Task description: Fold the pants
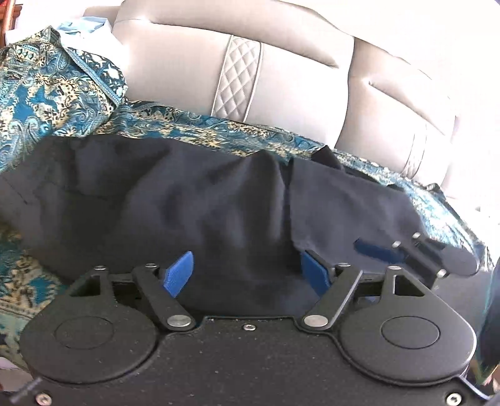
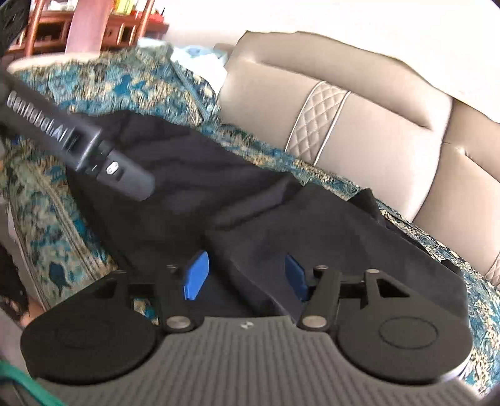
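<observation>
Nearest the left wrist camera, the left gripper [image 1: 247,278] is showing its matte black plastic body with round discs, steel rivets and two ribbed blue pads [image 1: 178,274] standing well apart, jaws spread, with dark cloth lying between them but not being pinched. The right gripper [image 2: 243,278] is sitting the same way over its grey ribbed housing, its blue fingertips [image 2: 195,276] parted and pressing on nothing, a raised fold of cloth running between them. Just beyond both tools the pants [image 1: 175,200] are lying spread across the seat: soft, matte black fabric, rumpled into shallow folds, with one layer overlapping another along a loose edge near the middle. Under and around them a glossy teal and gold brocade cover [image 1: 56,93] with a dense paisley pattern is draping over the cushions and bunching up at the left. Behind that, the sofa back [image 1: 297,81] is rising in smooth beige leather panels, split by a quilted diamond-stitched strip. Farthest off, in the right wrist view, reddish wooden furniture [image 2: 87,25] is showing, blurred.
</observation>
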The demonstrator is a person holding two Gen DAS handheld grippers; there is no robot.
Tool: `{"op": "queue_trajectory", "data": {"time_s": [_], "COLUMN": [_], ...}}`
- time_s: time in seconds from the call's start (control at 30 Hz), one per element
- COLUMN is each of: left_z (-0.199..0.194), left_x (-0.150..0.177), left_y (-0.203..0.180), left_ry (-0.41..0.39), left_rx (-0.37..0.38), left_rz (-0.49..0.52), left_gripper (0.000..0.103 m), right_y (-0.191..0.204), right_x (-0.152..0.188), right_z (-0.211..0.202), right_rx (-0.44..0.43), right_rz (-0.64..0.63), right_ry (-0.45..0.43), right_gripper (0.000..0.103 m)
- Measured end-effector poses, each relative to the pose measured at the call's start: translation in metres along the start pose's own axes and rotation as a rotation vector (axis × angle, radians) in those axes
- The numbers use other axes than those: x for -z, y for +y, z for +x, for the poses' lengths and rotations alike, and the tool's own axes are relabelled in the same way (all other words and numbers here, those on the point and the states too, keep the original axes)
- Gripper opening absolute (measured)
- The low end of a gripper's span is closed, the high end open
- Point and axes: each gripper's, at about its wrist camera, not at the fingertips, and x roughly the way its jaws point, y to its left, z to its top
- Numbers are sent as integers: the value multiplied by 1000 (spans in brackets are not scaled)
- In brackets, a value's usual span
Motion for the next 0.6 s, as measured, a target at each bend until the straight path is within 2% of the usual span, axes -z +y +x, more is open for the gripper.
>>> {"op": "queue_trajectory", "data": {"time_s": [0.03, 0.1, 0.17, 0.23, 0.27, 0.33, 0.43, 0.5, 0.6], "left_z": [2, 7, 11, 17, 20, 26, 33, 33, 35], "left_x": [-1, -1, 1, 3, 5, 9, 14, 15, 16], "left_y": [-2, -4, -3, 0, 1, 7, 17, 17, 16], "left_ry": [3, 16, 20, 22, 27, 44, 65, 56, 55], "left_rx": [-5, -22, -57, -123, -157, -206, -235, -234, -243], "left_rz": [-5, -8, 5, 43, 56, 64, 51, 61, 77], "left_gripper": [55, 47, 44, 41, 40, 33, 32, 32, 32], "right_y": [4, 11, 10, 1, -8, -36, -109, -166, -243], "right_x": [1, 1, -1, -5, -8, -9, 3, 23, 64], "right_z": [2, 15, 28, 32, 32, 21, -11, -40, -86], "right_rx": [5, 9, 6, -8, 28, 128, 329, 499, 752], "right_rz": [-13, -21, 40, 127, 180, 280, 446, 526, 653], "right_ry": [6, 28, 28, 25, 22, -27, -53, -33, 41], "right_gripper": [71, 71, 68, 11, 6, 6, 6, 6, 6]}}
